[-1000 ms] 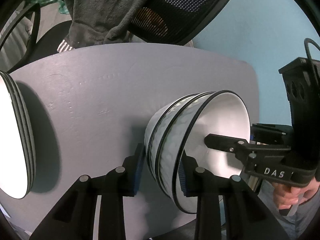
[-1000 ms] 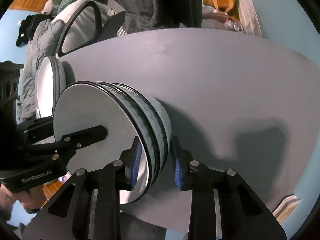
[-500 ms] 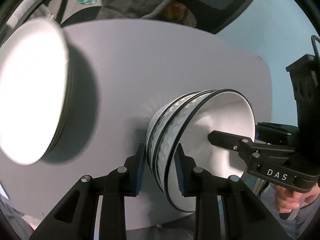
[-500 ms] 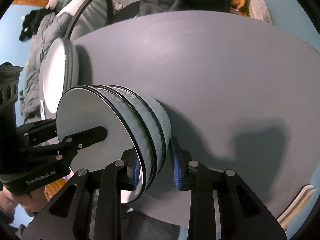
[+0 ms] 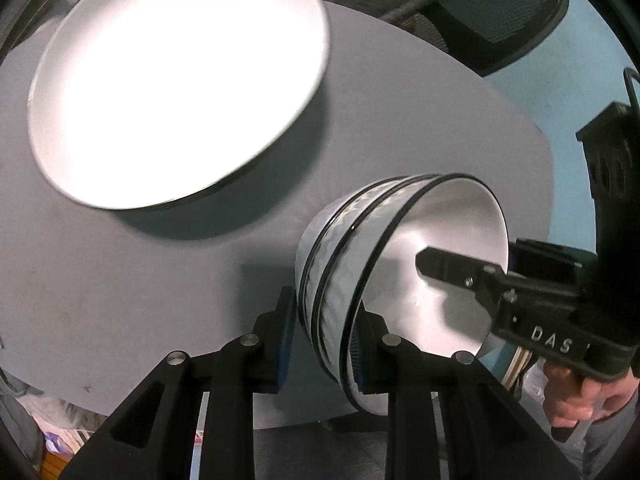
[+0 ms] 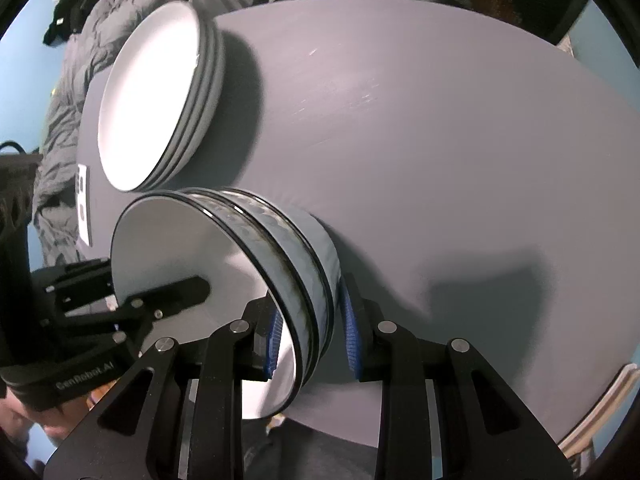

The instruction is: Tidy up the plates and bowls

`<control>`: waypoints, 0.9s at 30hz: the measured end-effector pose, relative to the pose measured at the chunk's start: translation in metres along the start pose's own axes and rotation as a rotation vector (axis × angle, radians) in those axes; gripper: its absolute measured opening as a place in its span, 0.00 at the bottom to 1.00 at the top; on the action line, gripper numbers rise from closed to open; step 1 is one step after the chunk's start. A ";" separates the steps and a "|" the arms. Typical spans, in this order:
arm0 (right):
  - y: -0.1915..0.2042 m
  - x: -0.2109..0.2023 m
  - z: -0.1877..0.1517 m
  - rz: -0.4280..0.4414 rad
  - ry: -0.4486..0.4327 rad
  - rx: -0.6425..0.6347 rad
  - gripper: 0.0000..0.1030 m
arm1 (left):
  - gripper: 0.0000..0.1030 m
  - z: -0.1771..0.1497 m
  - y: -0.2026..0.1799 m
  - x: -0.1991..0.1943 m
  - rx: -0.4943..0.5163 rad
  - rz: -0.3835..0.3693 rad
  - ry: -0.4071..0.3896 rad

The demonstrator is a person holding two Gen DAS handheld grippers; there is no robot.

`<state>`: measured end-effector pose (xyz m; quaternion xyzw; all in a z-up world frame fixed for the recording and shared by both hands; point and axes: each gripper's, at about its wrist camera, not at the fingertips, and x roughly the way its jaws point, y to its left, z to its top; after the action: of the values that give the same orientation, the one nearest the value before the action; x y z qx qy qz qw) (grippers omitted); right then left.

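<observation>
A stack of white bowls with black rims point(image 5: 360, 248) is held between both grippers above the grey table point(image 5: 400, 120). My left gripper point(image 5: 324, 328) is shut on the rims of the bowl stack, one finger inside the top bowl. My right gripper point(image 6: 310, 326) is shut on the opposite rim of the same stack point(image 6: 280, 256). A stack of white plates with dark rims point(image 5: 176, 80) sits on the table to the left; it also shows in the right wrist view point(image 6: 160, 100).
A mesh office chair point(image 5: 500, 12) stands behind the table with dark clothing over it. A grey padded jacket point(image 6: 72, 92) lies beyond the table's left edge. A small white card point(image 6: 83, 204) lies beside the plates. The table's right half point(image 6: 460, 160) is bare.
Both grippers have carried the bowl stack toward the plate stack, which now looms much larger and nearer in both views. The grip on the bowls is unchanged.
</observation>
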<state>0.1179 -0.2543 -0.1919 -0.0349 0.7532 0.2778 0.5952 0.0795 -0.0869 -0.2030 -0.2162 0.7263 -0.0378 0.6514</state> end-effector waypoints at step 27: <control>0.017 0.014 -0.009 0.067 0.018 0.061 0.28 | 0.23 -0.002 0.033 -0.008 0.038 -0.041 -0.009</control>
<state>0.0996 -0.2407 -0.1970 0.0060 0.7675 0.2739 0.5796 0.0690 -0.0547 -0.2067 -0.2186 0.7179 -0.0637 0.6579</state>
